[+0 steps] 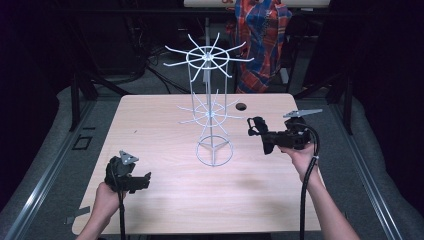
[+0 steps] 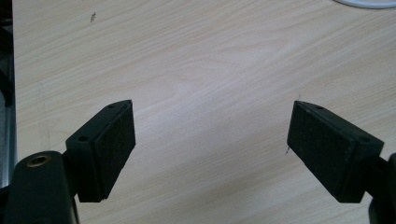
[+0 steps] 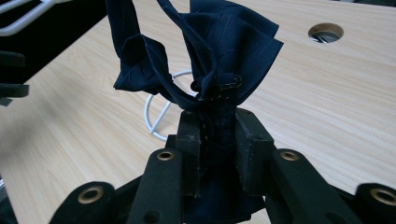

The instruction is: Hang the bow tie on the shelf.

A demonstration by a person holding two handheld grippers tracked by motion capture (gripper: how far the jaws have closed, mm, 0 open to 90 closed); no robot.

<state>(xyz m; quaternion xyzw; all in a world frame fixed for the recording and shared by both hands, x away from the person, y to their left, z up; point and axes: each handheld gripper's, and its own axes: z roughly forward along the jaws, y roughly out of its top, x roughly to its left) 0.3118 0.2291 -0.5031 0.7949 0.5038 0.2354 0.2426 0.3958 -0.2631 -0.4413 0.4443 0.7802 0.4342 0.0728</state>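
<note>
A white wire rack [image 1: 210, 107] with two tiers of radiating hooks stands upright in the middle of the wooden table [image 1: 165, 190]. My right gripper [image 1: 257, 129] hovers just right of the rack's lower tier, shut on a bunched piece of dark navy cloth [image 3: 205, 60] whose folds stick up past the jaws. The rack's round base ring [image 3: 156, 112] shows behind the cloth. My left gripper [image 1: 145, 180] rests low near the table's front left, open, with bare wood between its pads [image 2: 109, 149].
A round cable hole [image 1: 241, 106] sits in the table behind the rack, right of centre. A red and blue plaid cloth [image 1: 260, 42] hangs beyond the far edge. Dark frame legs and floor surround the table.
</note>
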